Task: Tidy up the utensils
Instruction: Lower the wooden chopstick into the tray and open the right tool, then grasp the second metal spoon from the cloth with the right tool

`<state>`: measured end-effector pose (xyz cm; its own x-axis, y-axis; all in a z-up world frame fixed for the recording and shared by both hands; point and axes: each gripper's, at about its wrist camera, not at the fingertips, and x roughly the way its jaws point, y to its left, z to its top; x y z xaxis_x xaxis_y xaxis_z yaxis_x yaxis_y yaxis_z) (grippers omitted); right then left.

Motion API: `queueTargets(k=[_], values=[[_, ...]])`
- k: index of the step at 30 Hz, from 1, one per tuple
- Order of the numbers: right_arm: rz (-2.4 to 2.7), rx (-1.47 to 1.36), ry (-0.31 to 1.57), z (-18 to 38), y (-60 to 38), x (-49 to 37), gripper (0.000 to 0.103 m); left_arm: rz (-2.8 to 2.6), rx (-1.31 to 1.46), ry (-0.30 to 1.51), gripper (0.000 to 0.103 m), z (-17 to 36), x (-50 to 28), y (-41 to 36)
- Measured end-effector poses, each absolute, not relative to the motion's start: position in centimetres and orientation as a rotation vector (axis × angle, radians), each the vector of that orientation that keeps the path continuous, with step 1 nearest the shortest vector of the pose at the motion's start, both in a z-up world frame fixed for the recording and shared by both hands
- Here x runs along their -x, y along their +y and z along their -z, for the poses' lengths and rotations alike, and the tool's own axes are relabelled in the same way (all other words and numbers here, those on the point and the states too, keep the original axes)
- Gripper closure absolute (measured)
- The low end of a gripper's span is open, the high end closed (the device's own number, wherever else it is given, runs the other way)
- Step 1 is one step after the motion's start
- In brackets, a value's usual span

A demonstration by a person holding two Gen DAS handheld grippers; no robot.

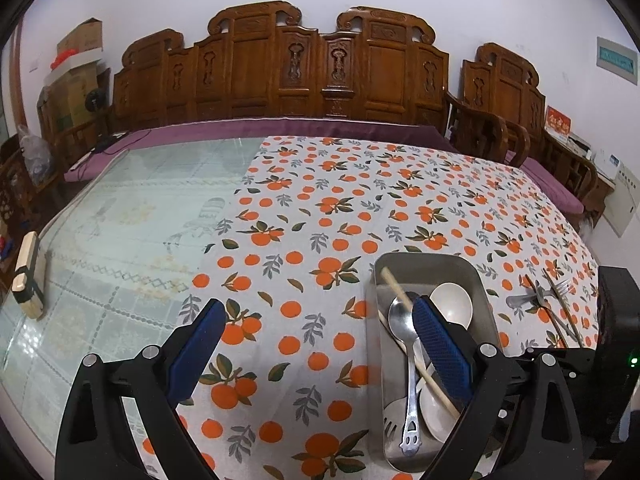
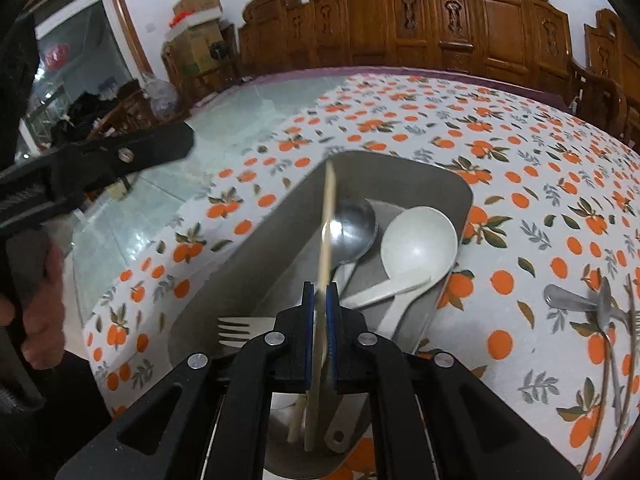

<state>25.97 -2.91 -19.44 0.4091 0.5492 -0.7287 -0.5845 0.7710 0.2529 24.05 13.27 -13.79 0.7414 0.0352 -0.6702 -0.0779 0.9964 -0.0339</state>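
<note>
Left gripper (image 1: pixel 316 344) fingers spread; right gripper (image 2: pixel 320 292) fingers clamped.

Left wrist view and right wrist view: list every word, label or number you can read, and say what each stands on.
None can be read.
Wall sign: white lettering on a teal strip, too small.
Red box: gold characters, blurred.
Cardboard boxes: print too blurred, also in the right wrist view.
Metal tray, utensils and tablecloth: no text visible.
</note>
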Motion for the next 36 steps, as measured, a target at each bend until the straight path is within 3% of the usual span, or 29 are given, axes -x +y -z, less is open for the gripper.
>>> queueTargets(k=[10,14,24,28,36], values=[[-0.688,0.031,0.828,17.1,-7.1,-25.6,0.095,-0.027,0.076,0.738,0.012,13.7,-24.2,11.7],[-0.625,0.035,0.814,16.3,-10.6,-25.8,0.086,0.011,0.081,0.73,0.012,13.4,-24.2,10.0],[-0.484,0.038,0.804,15.0,-17.9,-26.7,0.085,0.1,0.056,0.745,0.012,13.8,-24.0,5.3],[-0.436,0.071,0.797,14.3,-20.5,-27.0,0.075,0.125,0.04,0.748,0.012,14.1,-23.9,3.8],[-0.304,0.118,0.846,16.8,-26.1,-28.7,0.075,0.16,0.016,0.768,0.012,15.0,-24.0,1.3]])
